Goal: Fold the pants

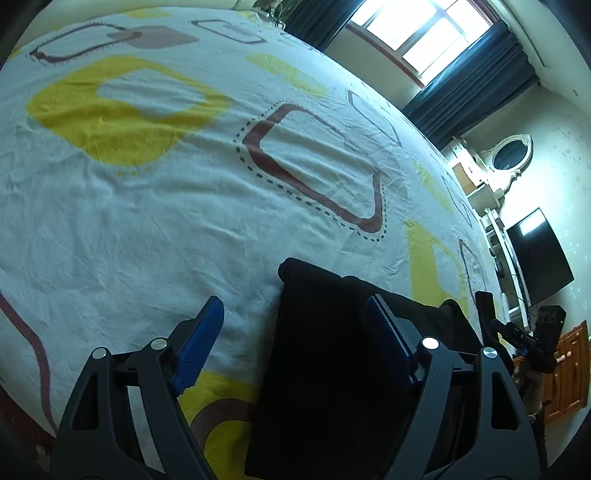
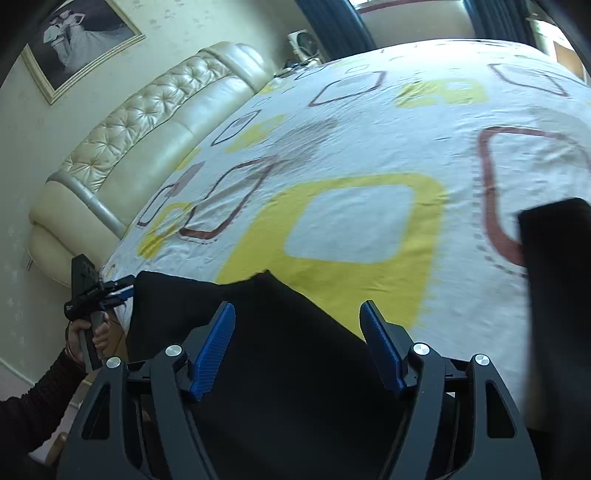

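The black pants [image 1: 332,369] lie on the patterned bed sheet [image 1: 147,206] at the near edge of the bed, already doubled into a flat dark slab with a squared far corner. They look soft and limp, light enough to lift by one edge, likely to sag and slide open unless caught through all layers at a corner or along a folded edge. The left gripper [image 1: 295,343] hangs just above them with its jaws apart and nothing clamped; one blue pad [image 1: 199,350] is over bare sheet, the other over the cloth. The right gripper [image 2: 297,350] also stands open over the dark fabric [image 2: 288,350], gripping nothing. Only the right wrist view shows the padded headboard [image 2: 147,122], a framed picture [image 2: 81,40], the person's left hand [image 2: 88,339] on its handle and a second dark piece [image 2: 557,295] at the right edge. Only the left view shows the window [image 1: 417,29], curtains [image 1: 476,81] and a dark screen [image 1: 539,254]
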`<act>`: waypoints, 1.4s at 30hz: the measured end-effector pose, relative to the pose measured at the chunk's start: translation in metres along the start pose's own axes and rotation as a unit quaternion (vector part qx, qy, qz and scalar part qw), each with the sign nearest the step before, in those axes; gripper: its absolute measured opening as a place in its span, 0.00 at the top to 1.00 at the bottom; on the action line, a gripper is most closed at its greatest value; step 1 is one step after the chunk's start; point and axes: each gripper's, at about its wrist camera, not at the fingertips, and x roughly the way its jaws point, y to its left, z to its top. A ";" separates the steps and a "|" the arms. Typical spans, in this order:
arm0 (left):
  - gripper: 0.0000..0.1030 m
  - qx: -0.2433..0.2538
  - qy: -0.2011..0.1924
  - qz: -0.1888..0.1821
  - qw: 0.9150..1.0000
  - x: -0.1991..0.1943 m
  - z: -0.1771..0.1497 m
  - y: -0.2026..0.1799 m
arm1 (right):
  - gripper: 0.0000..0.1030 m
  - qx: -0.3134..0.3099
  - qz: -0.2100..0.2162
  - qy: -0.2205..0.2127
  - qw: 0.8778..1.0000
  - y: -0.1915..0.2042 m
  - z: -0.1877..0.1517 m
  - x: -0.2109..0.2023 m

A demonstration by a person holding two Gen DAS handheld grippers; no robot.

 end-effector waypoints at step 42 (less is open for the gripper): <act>0.15 0.012 0.025 -0.048 0.998 0.027 -0.088 -0.161 | 0.33 0.302 -0.402 -0.152 0.851 -0.309 -0.161 -0.301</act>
